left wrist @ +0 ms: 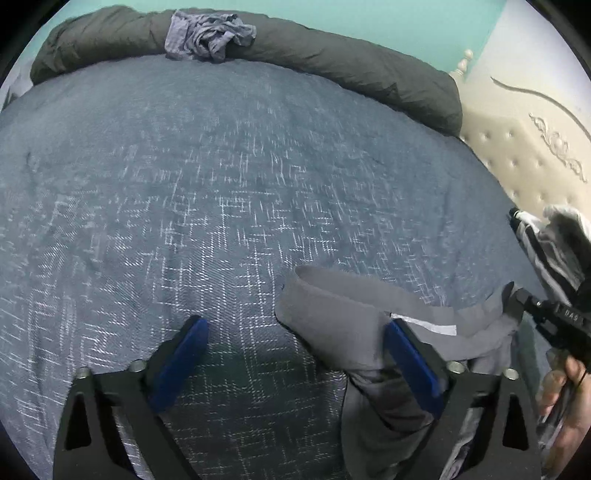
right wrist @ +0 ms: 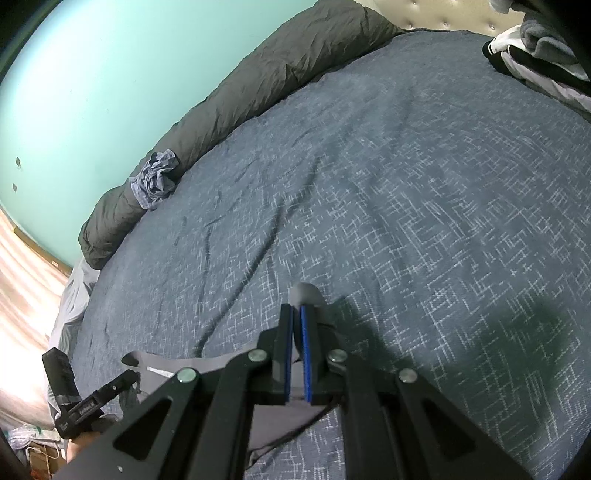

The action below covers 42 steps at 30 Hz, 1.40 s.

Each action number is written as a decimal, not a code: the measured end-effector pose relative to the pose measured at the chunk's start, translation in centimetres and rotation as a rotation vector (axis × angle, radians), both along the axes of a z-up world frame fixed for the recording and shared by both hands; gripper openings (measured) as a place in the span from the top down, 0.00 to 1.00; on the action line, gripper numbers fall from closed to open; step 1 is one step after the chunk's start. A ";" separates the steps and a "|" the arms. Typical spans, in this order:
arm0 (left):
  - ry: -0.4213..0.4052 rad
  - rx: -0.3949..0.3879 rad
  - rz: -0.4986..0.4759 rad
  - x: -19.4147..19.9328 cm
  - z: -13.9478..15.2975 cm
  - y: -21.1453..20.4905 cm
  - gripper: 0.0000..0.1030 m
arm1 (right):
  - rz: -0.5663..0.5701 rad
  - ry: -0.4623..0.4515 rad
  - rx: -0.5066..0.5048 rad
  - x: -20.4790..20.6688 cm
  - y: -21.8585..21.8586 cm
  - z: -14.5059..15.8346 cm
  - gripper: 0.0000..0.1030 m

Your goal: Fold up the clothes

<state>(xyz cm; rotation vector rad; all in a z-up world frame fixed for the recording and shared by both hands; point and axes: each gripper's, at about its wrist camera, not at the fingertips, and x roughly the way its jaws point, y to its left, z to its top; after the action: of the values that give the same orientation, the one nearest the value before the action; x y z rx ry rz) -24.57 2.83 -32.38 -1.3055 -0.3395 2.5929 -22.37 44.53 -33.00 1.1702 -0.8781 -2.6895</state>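
Grey garment (left wrist: 332, 314) lying at near edge of blue patterned bedspread (left wrist: 221, 184), left gripper (left wrist: 295, 365) spread wide, cloth draped against its right finger, unpinched, right gripper (right wrist: 297, 314) clenched on a fold of the garment, crumpled blue cloth (left wrist: 207, 35) on dark rolled duvet (left wrist: 332, 55) far side.

Open bedspread (left wrist: 221, 166) ahead; rolled duvet (left wrist: 332, 48) along far edge

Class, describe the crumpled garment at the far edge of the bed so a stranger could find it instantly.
Start at the blue patterned bedspread and look to its far side, where a rolled dark grey duvet runs along the turquoise wall. On that roll sits the crumpled garment: pale blue-grey, bunched and wrinkled, lighter than everything beside it.
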 end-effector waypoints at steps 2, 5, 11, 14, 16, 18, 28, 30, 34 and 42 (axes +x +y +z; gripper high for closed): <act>0.010 -0.014 -0.007 -0.3 0.3 0.2 0.24 | -0.001 0.000 0.000 0.1 0.1 0.0 0.95; 0.024 0.001 -0.003 -0.3 0.6 0.0 0.29 | -0.001 -0.002 -0.002 0.1 0.1 -0.1 0.95; 0.051 -0.019 -0.058 0.4 1.4 1.0 0.56 | 0.004 -0.003 -0.002 0.2 0.4 -0.3 0.95; 0.034 -0.001 -0.063 0.3 0.8 1.0 0.77 | 0.009 -0.004 -0.001 0.3 0.5 -0.3 0.95; 0.046 -0.002 -0.060 0.4 1.0 0.7 0.91 | 0.010 -0.006 -0.002 0.4 0.7 -0.4 0.95; 0.063 0.001 -0.064 0.3 1.4 0.6 0.92 | 0.007 -0.008 -0.004 0.5 0.9 -0.5 0.95; 0.121 -0.024 -0.062 0.9 3.1 1.2 0.95 | 0.051 0.015 -0.037 1.0 0.9 0.2 0.97; 0.136 -0.031 -0.058 1.5 3.9 1.0 0.95 | 0.053 0.033 -0.041 1.2 0.9 0.7 0.97; 0.180 -0.032 -0.043 2.7 5.7 1.0 0.95 | 0.065 0.091 -0.046 2.0 0.8 2.5 0.97; 0.290 -0.033 0.000 6.0 10.4 -0.6 0.95 | 0.122 0.216 -0.052 3.7 -1.1 6.9 0.97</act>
<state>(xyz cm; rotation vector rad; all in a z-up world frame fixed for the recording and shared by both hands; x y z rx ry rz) -18.60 2.18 -21.93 -0.9182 -0.2458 2.7460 -18.63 43.44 -26.08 0.8713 -0.8105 -2.6146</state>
